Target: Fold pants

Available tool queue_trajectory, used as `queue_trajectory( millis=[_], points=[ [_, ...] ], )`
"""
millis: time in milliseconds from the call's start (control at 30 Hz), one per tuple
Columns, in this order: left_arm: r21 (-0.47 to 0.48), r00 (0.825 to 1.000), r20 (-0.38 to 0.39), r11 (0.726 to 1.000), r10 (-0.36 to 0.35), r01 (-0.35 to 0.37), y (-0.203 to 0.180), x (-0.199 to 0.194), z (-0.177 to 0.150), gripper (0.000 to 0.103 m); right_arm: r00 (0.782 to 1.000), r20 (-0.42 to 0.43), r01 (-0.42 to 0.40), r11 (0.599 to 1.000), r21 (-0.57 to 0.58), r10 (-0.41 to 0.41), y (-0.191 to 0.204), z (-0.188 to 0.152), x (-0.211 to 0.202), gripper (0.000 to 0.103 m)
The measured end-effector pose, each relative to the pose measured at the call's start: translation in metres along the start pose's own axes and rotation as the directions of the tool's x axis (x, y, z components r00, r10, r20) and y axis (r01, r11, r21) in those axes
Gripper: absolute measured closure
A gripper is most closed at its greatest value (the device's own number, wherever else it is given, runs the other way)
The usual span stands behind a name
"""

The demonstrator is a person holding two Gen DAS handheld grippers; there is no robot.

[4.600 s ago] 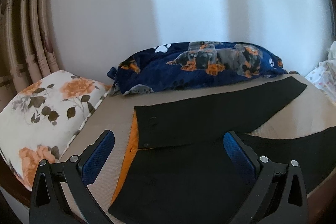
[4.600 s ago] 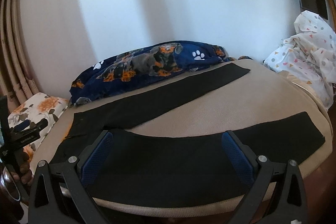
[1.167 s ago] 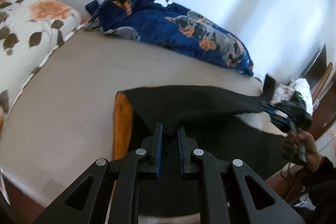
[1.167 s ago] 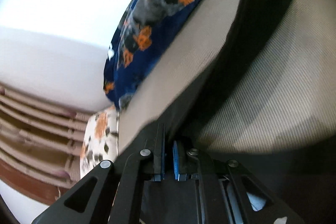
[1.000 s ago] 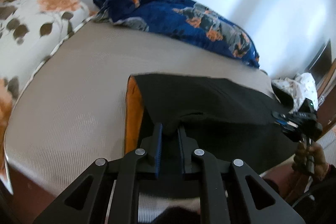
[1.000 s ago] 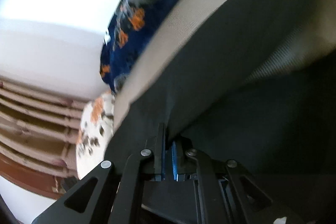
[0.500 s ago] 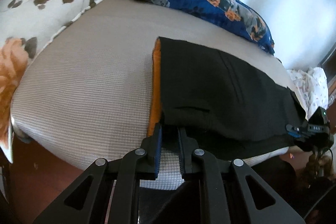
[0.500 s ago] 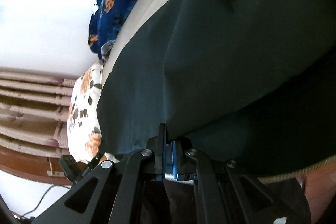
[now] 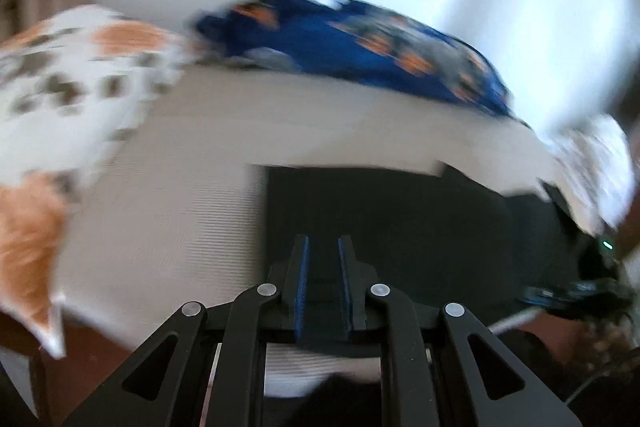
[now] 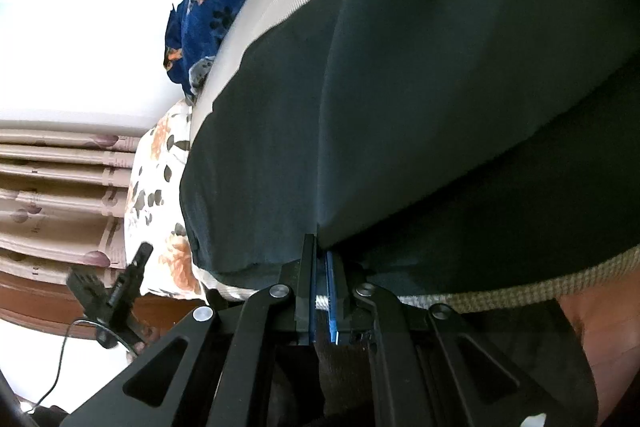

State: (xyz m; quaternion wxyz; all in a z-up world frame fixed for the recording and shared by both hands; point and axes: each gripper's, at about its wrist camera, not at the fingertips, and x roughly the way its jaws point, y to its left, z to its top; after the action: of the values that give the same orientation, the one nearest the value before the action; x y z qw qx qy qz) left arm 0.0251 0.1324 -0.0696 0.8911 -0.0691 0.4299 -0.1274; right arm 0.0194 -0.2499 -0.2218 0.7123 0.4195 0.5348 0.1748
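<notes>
The left gripper (image 9: 323, 247) pinches the near edge of the black pants (image 9: 400, 219), which stretch ahead of it and off to its right across the bed (image 9: 180, 211). A flowered pillow (image 9: 64, 83) lies to its left, a blue pillow (image 9: 352, 43) beyond. The right gripper (image 10: 322, 247), pressed together, pinches the pants (image 10: 440, 87) at their near edge.

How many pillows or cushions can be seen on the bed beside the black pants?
2. The floral pillow lies at the left end of the bed; the dark blue printed cushion lies along the wall behind the black pants. Others may be out of view.
</notes>
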Motion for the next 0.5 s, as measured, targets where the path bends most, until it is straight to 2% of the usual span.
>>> queue_trajectory(
  millis=[67,133,233,300,333,400,467,500],
  points=[
    [0.055,0.996,-0.064,0.996,-0.068,0.072,-0.031,0.025,-0.003,0.087,1.0,0.004,-0.015,1.0,0.0,0.015,-0.001,-0.001,-0.003,0.097],
    [0.113,0.985,-0.135,0.986,-0.104,0.119,-0.054,0.052,-0.012,0.087,0.998,0.004,-0.056,0.998,0.002,0.056,-0.003,0.0,-0.005,0.096],
    [0.146,0.97,-0.223,0.98,-0.098,0.133,-0.068,0.086,-0.031,0.087,0.996,0.06,-0.065,0.998,0.026,0.064,-0.015,0.006,-0.02,0.091],
    [0.113,0.967,-0.232,0.985,-0.102,0.131,-0.064,0.093,-0.039,0.087,0.992,0.114,-0.069,0.996,0.062,0.062,-0.029,0.015,-0.034,0.074],
    [0.079,0.969,-0.211,0.986,-0.127,0.146,-0.057,0.091,-0.04,0.087,0.986,0.156,-0.068,0.995,0.072,0.056,-0.039,0.022,-0.047,0.063],
    [0.051,0.969,-0.208,0.988,-0.133,0.147,-0.05,0.089,-0.039,0.087,0.974,0.226,-0.008,0.997,0.077,-0.009,-0.049,0.037,-0.07,0.063],
    [0.029,0.968,-0.208,0.988,-0.14,0.149,-0.047,0.089,-0.039,0.087,0.948,0.301,0.081,0.993,0.085,-0.103,-0.059,0.052,-0.097,0.062],
    [0.025,0.968,-0.208,0.988,-0.141,0.15,-0.046,0.089,-0.039,0.087,0.926,0.335,0.155,0.984,0.089,-0.176,-0.064,0.063,-0.112,0.062]
  ],
)
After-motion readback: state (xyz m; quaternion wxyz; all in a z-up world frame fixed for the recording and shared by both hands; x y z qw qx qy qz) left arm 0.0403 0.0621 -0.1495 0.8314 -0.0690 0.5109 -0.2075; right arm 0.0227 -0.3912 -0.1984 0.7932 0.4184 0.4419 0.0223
